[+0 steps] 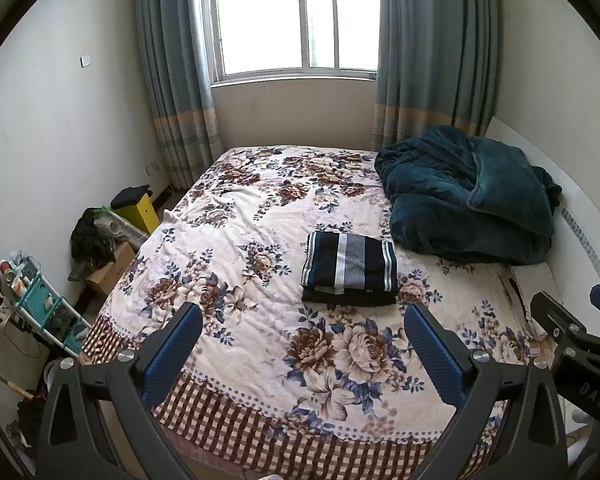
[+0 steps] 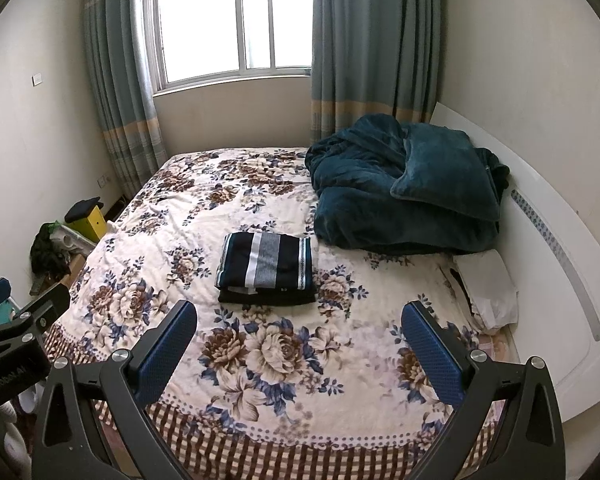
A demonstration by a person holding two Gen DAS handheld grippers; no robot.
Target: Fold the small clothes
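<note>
A dark striped garment [image 1: 350, 267] lies folded in a neat rectangle on the floral bedspread [image 1: 236, 248], right of the bed's middle. It also shows in the right wrist view [image 2: 268, 268]. My left gripper [image 1: 304, 320] is open and empty, held above the near part of the bed, short of the garment. My right gripper [image 2: 300, 318] is open and empty too, just in front of the garment. The right gripper's body shows at the right edge of the left wrist view [image 1: 572, 328]. The left gripper's body shows at the left edge of the right wrist view [image 2: 24, 320].
A heaped teal blanket [image 1: 468, 192] fills the bed's far right corner by the white headboard [image 2: 548, 240]. A white cloth [image 2: 488, 284] lies beside the headboard. Boxes, a yellow box [image 1: 140, 210] and a teal rack [image 1: 40, 304] crowd the floor on the left. A window [image 1: 296, 16] with curtains stands behind.
</note>
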